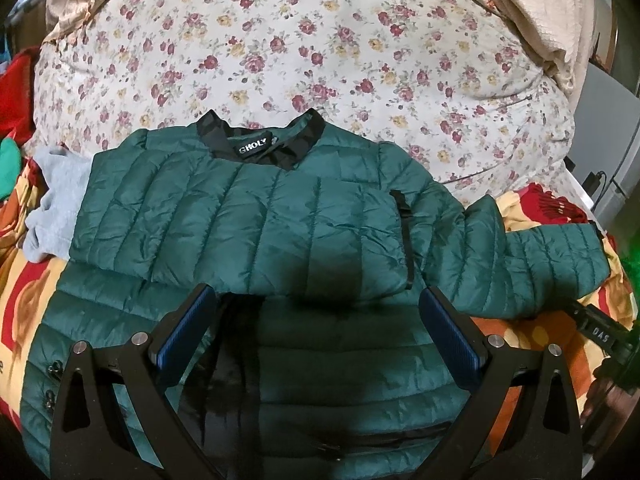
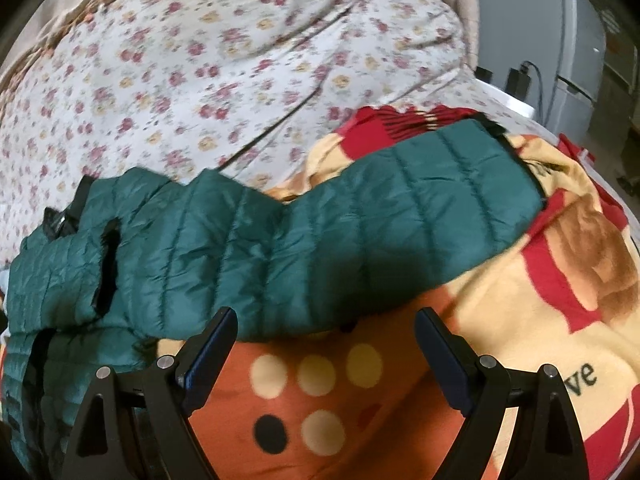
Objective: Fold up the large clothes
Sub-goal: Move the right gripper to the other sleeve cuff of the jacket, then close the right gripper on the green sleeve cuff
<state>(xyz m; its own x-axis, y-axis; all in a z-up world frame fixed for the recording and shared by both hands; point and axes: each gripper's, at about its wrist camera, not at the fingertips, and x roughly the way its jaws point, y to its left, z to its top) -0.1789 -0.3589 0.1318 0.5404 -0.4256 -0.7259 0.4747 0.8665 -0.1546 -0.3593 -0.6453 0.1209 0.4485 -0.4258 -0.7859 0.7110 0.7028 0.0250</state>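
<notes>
A dark green quilted puffer jacket [image 1: 248, 216] with a black collar [image 1: 260, 136] lies on the bed. Its left sleeve is folded across the chest. Its right sleeve [image 1: 532, 256] stretches out to the right over the blanket; the same sleeve [image 2: 360, 232] fills the right wrist view. My left gripper [image 1: 318, 312] is open and empty, hovering over the jacket's lower body. My right gripper [image 2: 326, 332] is open and empty, just below the sleeve's lower edge, over the orange blanket.
A floral sheet [image 1: 320, 40] covers the far bed. A red, yellow and orange blanket [image 2: 540, 300] lies under the jacket. A grey garment [image 1: 56, 208] lies at the left. Grey cabinets and plugs [image 2: 560, 60] stand at the right.
</notes>
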